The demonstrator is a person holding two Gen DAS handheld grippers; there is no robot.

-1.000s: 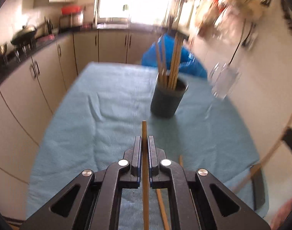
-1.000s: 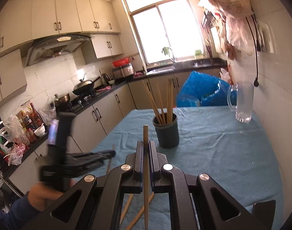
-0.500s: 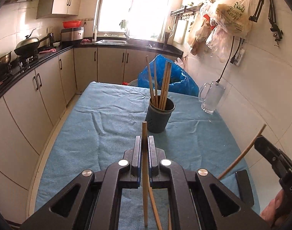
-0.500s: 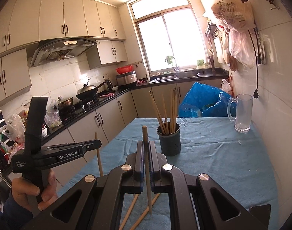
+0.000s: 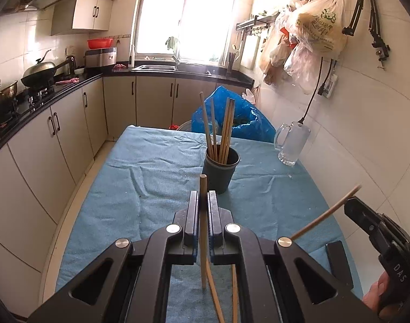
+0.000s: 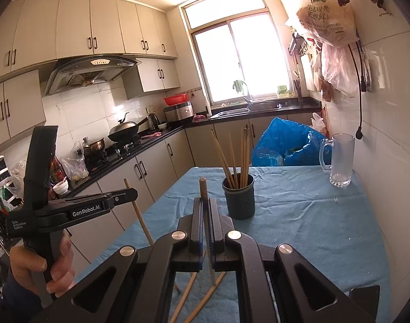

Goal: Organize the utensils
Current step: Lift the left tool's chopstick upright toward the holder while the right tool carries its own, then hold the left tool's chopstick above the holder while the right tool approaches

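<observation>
In the left wrist view my left gripper is shut on a wooden chopstick that stands upright between its pads above the blue tablecloth. Ahead stands a dark cup holding several chopsticks. At the right edge, my right gripper grips another chopstick. In the right wrist view the right gripper is shut on its chopstick, with the cup just beyond. The left gripper hangs at the left with its chopstick. Two loose chopsticks lie on the cloth below.
A glass mug stands at the table's far right, by the tiled wall. A blue plastic bag sits behind the table. Kitchen cabinets and a counter run along the left, with a narrow aisle between them and the table's edge.
My left gripper has risen with its chopstick; the cup now sits farther off and lower in its view. The right gripper has hardly moved and still holds its chopstick.
</observation>
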